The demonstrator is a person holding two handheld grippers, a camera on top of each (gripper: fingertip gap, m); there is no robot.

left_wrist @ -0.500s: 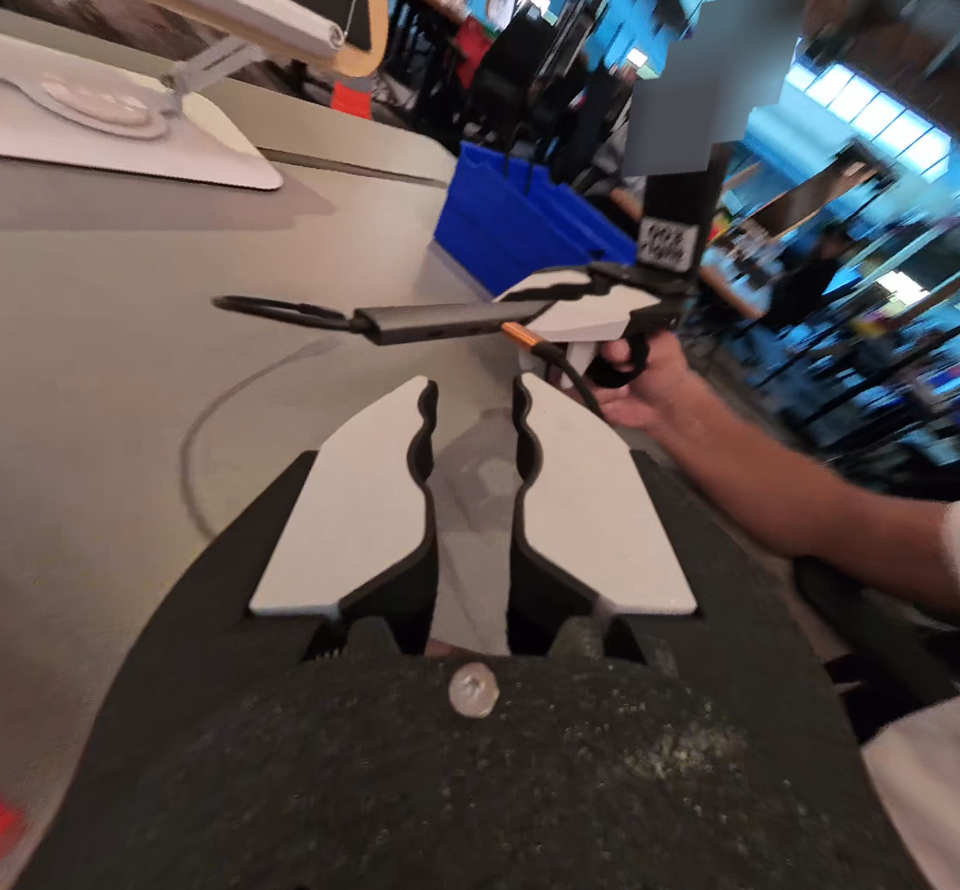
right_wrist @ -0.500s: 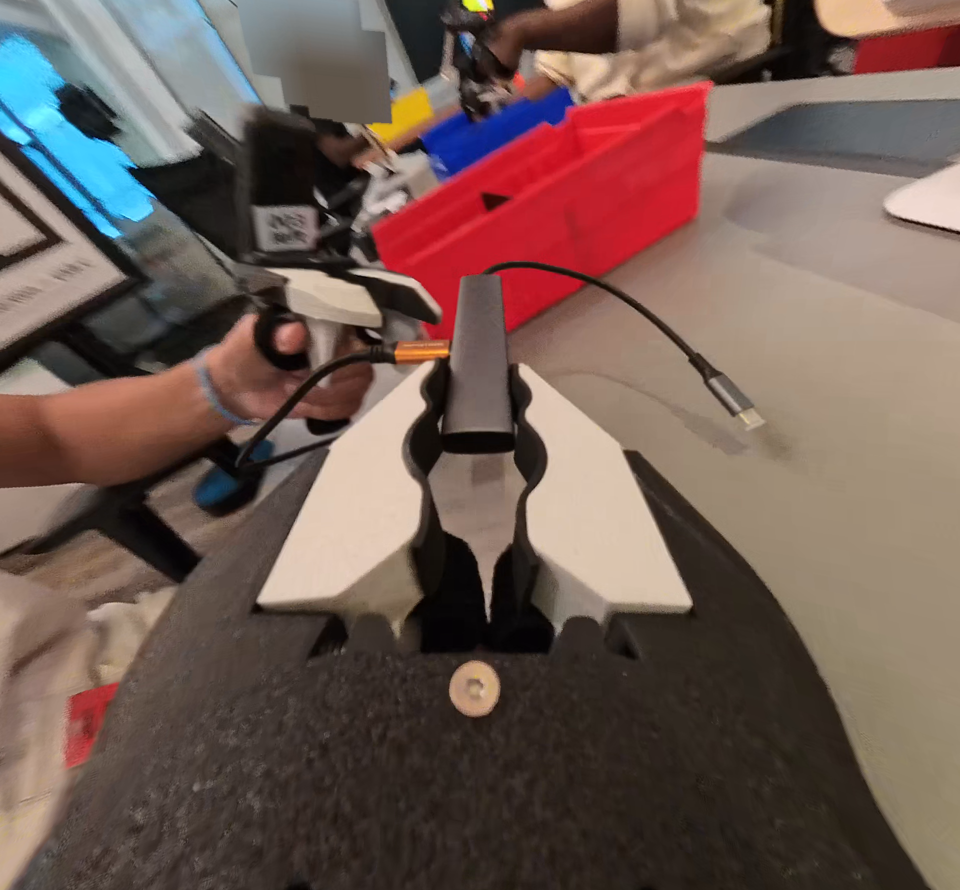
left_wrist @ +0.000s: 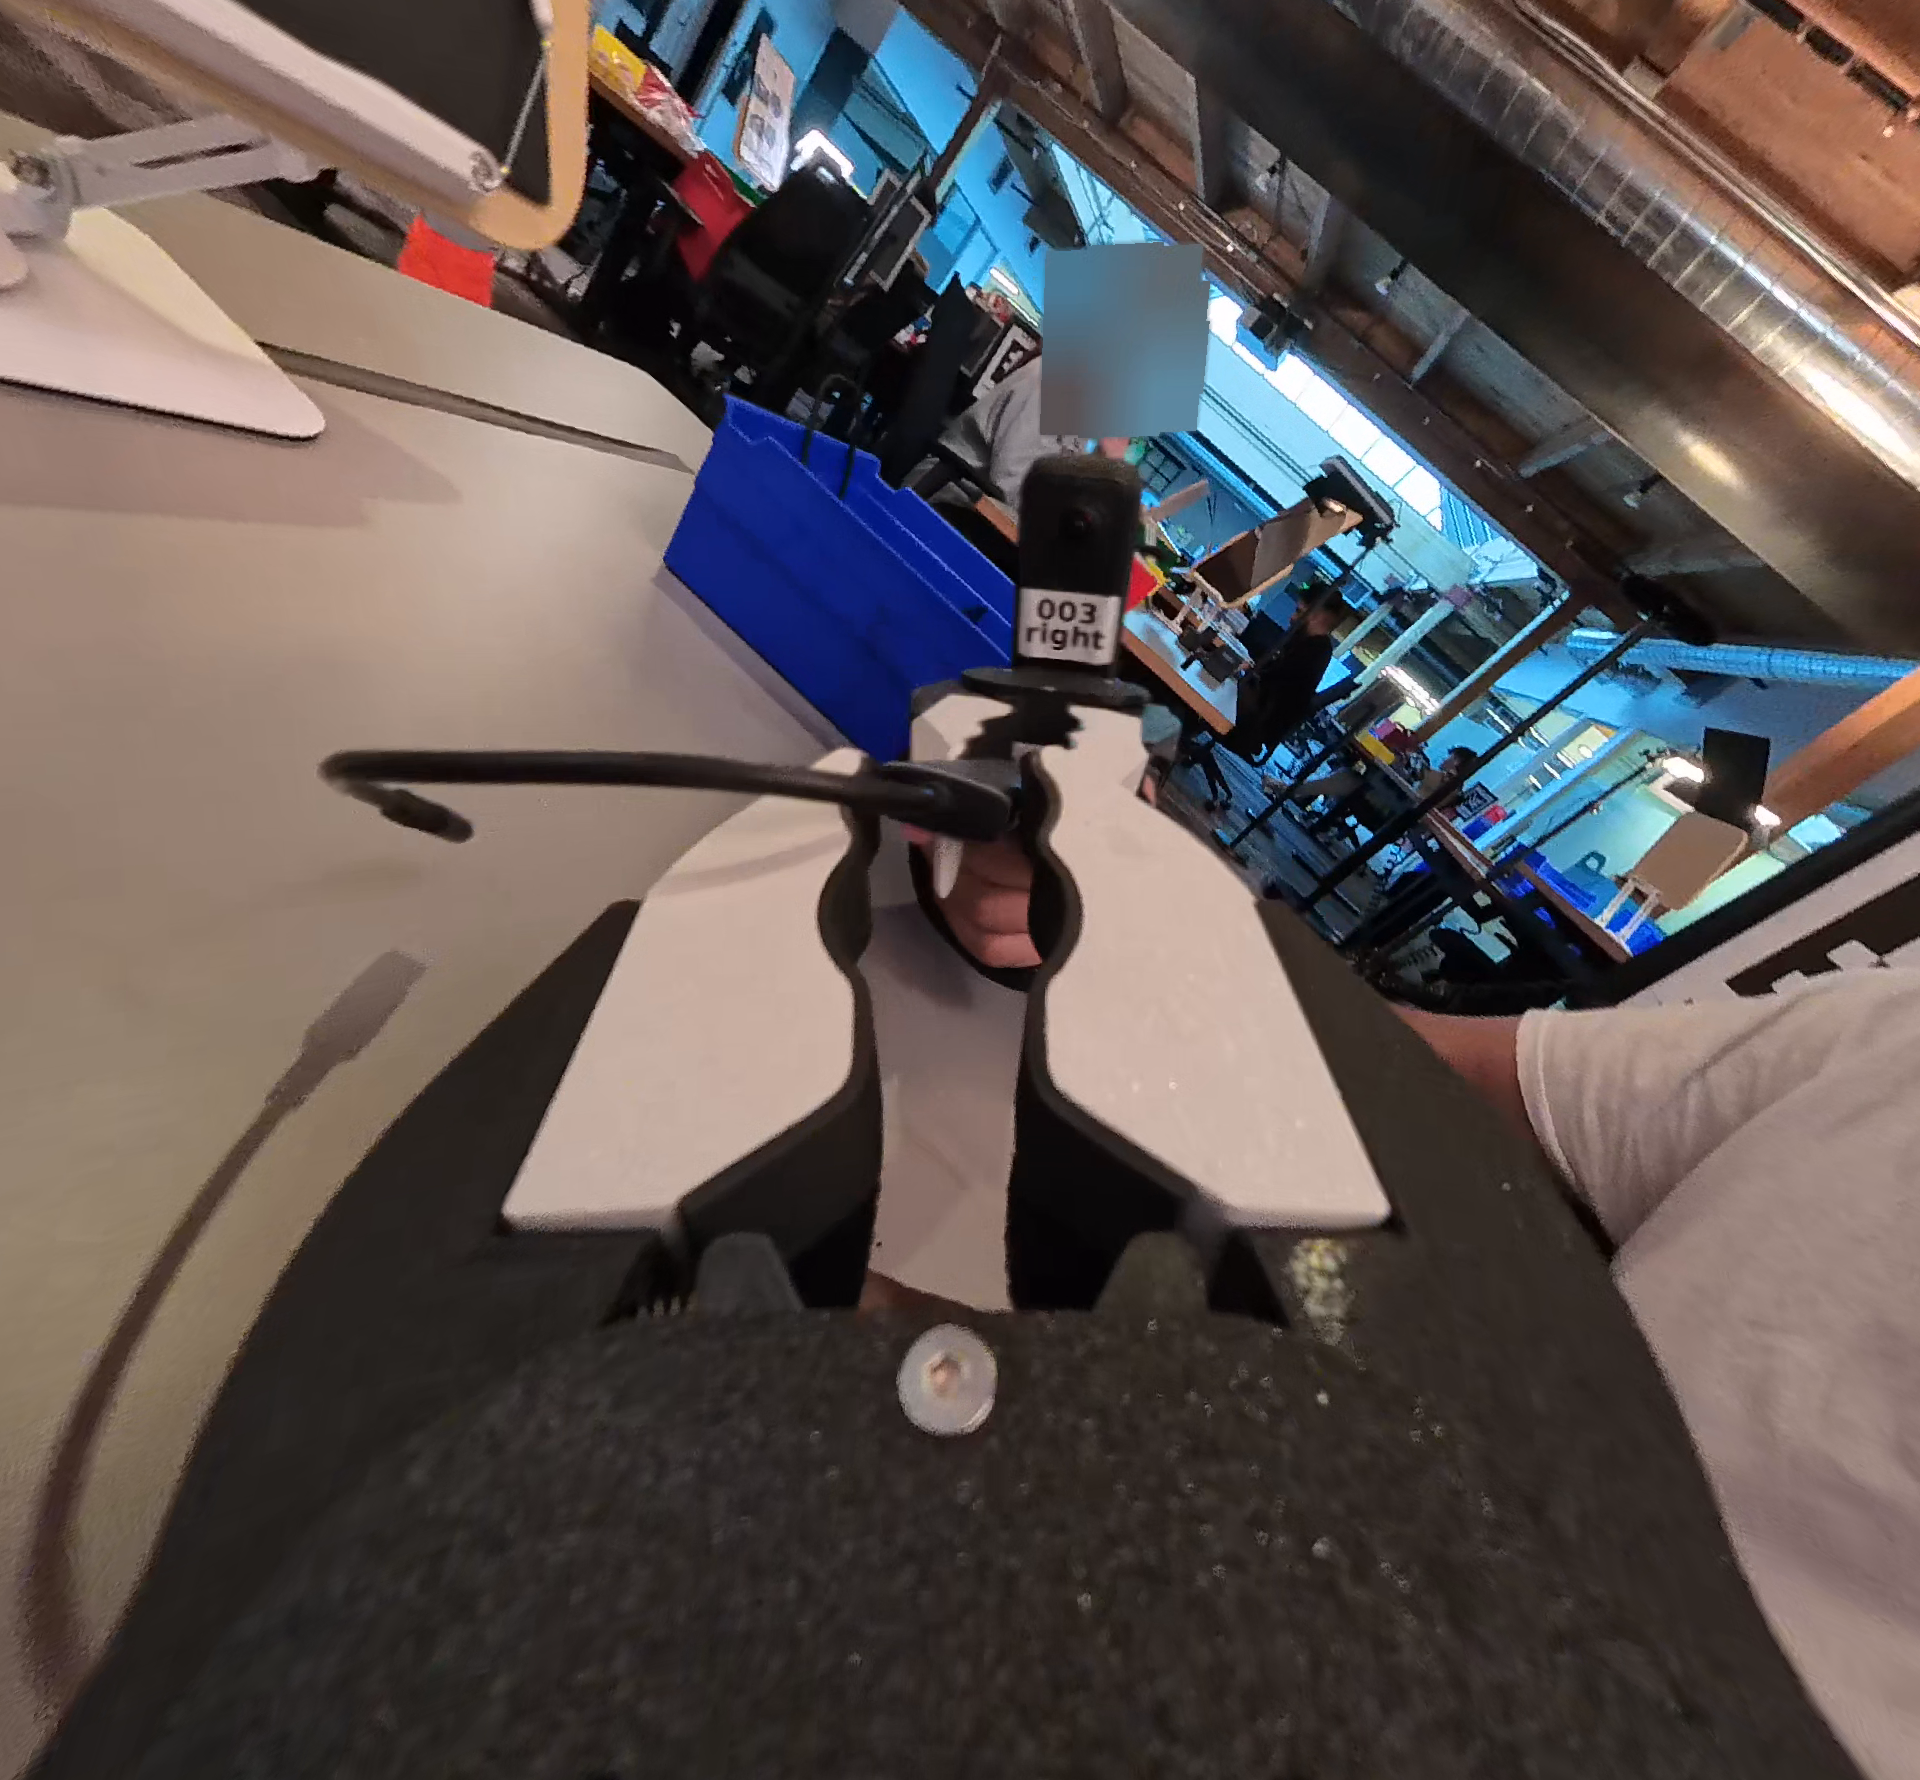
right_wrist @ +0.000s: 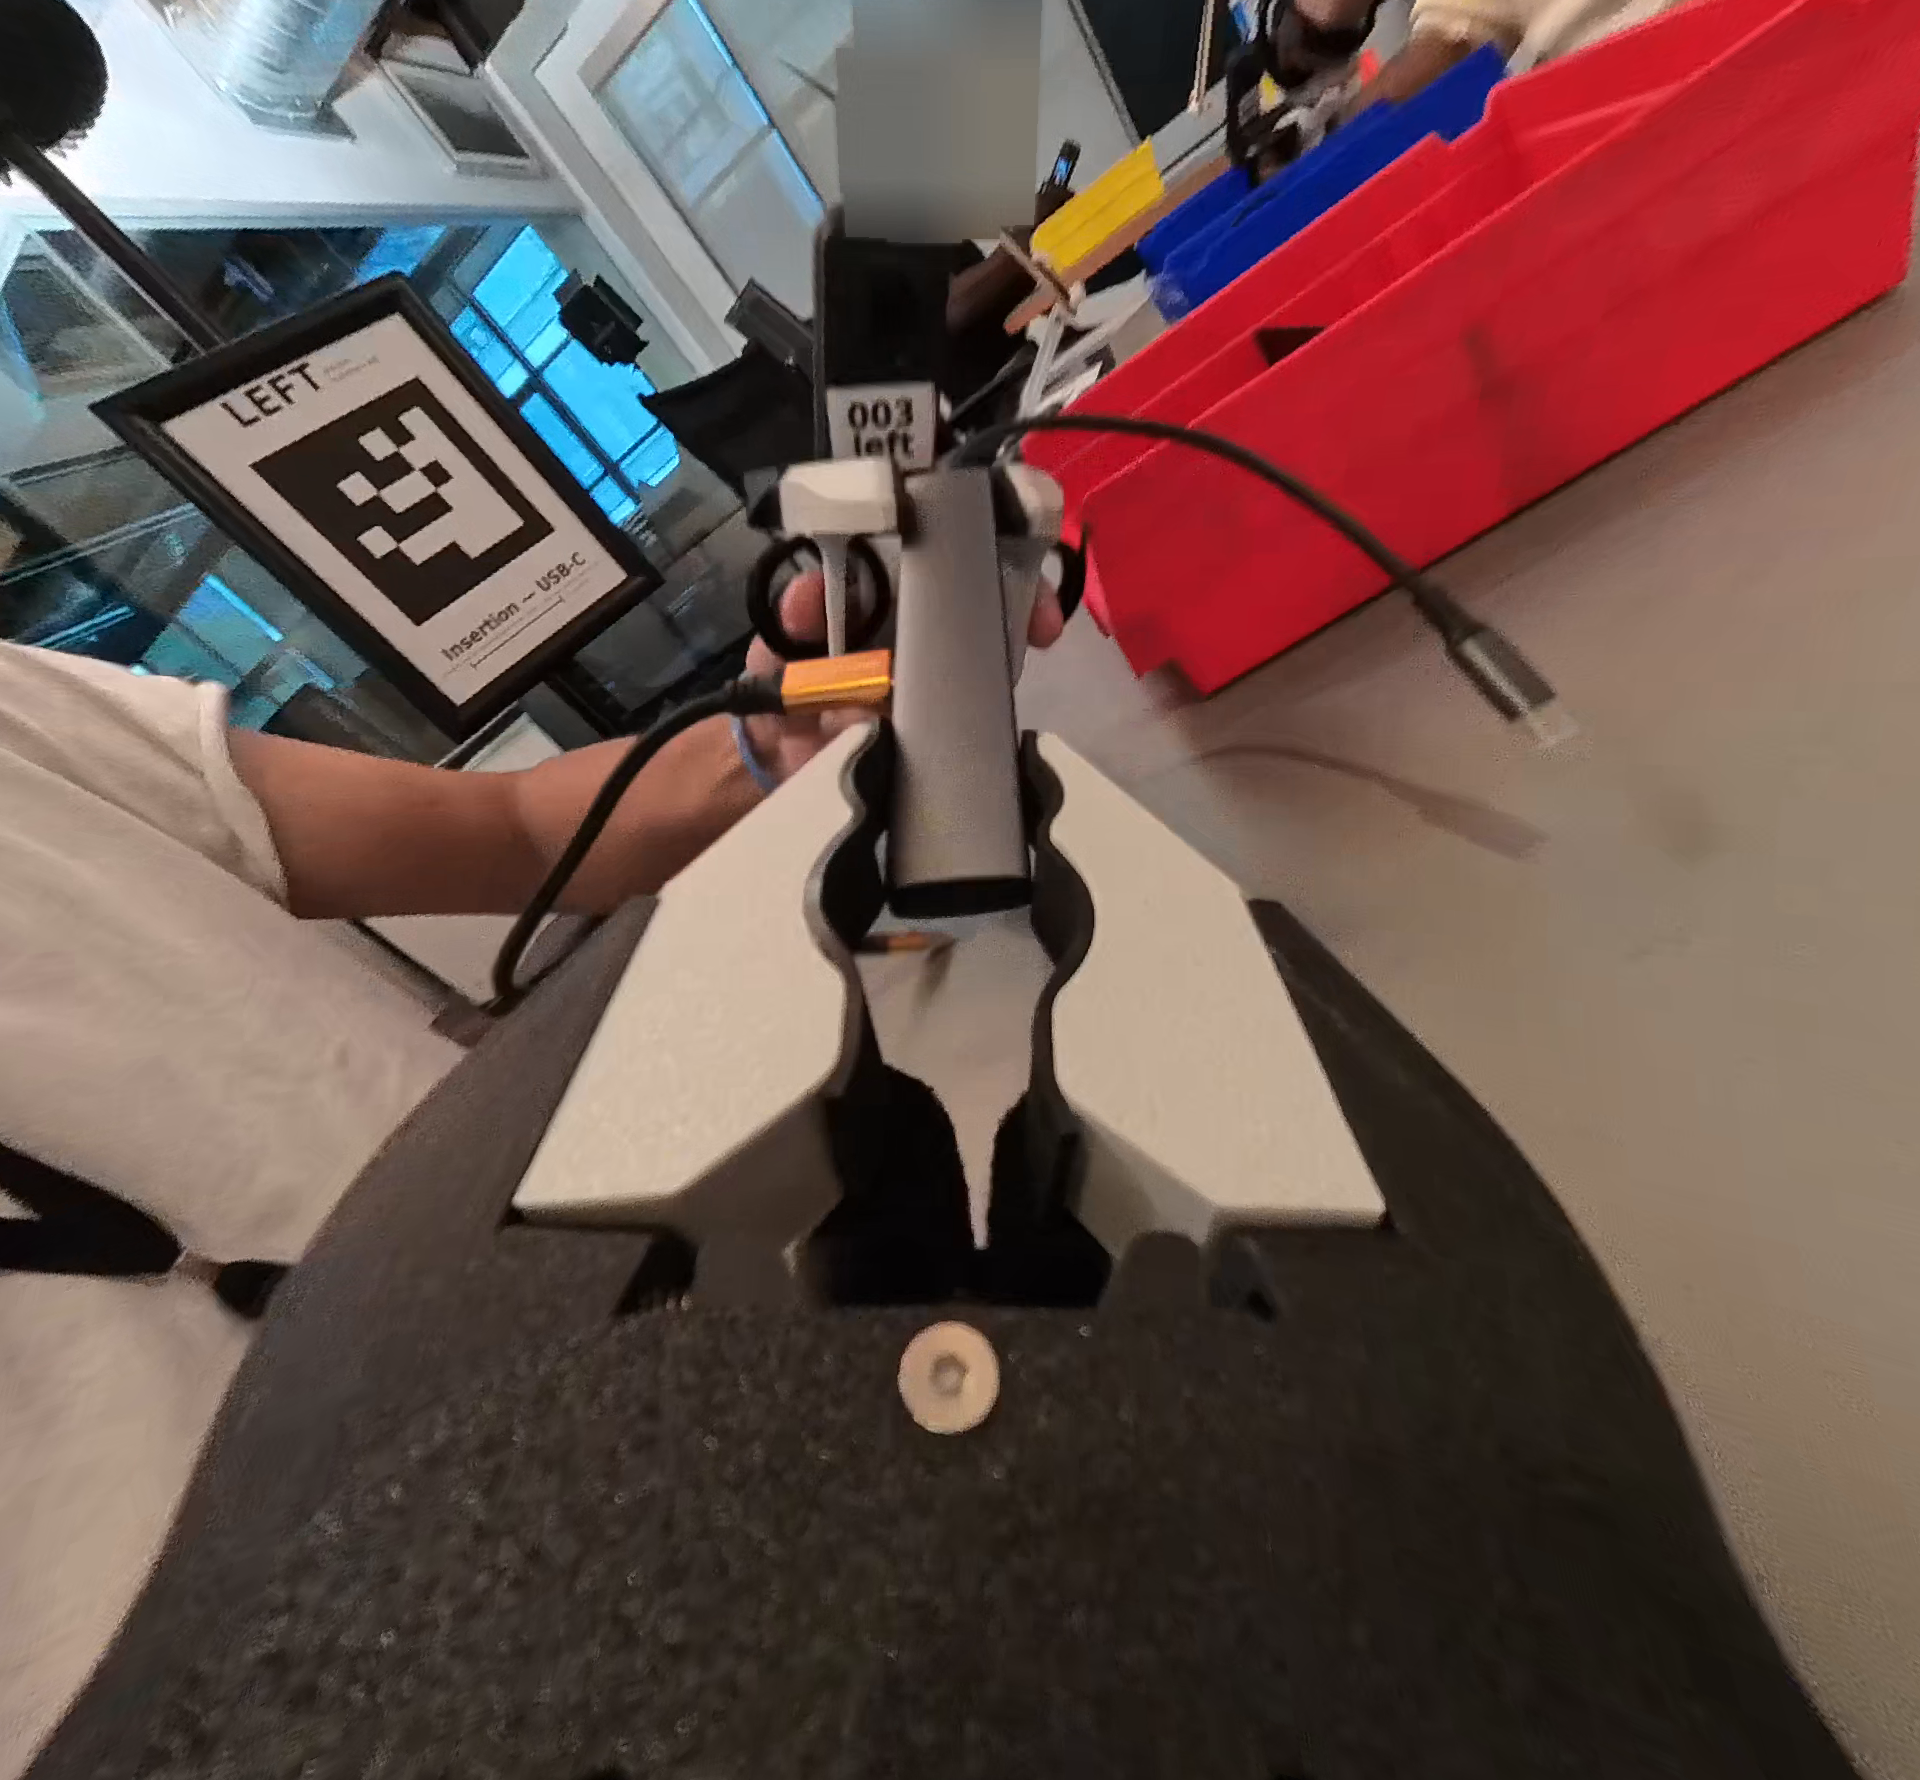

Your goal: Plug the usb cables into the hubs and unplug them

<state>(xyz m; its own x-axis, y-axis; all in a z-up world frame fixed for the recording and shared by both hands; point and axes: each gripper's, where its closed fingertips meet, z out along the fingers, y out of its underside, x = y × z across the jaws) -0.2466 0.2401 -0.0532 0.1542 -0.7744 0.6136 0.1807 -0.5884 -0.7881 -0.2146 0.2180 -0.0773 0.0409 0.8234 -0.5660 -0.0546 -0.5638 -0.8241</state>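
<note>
Above the counter (right_wrist: 1558, 899) our right gripper (right_wrist: 951, 795) clamps the hub (right_wrist: 951, 691) steady, orange plug (right_wrist: 836, 681) seated; our left gripper (left_wrist: 940, 857) hangs released.

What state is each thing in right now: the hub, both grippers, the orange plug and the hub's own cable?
hub: lifted off the table.
right gripper: fingers shut on the hub's near end.
left gripper: fingers flank the hub's cable end; grip unclear.
orange plug: seated in the hub's side port.
hub's cable: arcs out sideways; its connector is unplugged, free above the table.
</note>
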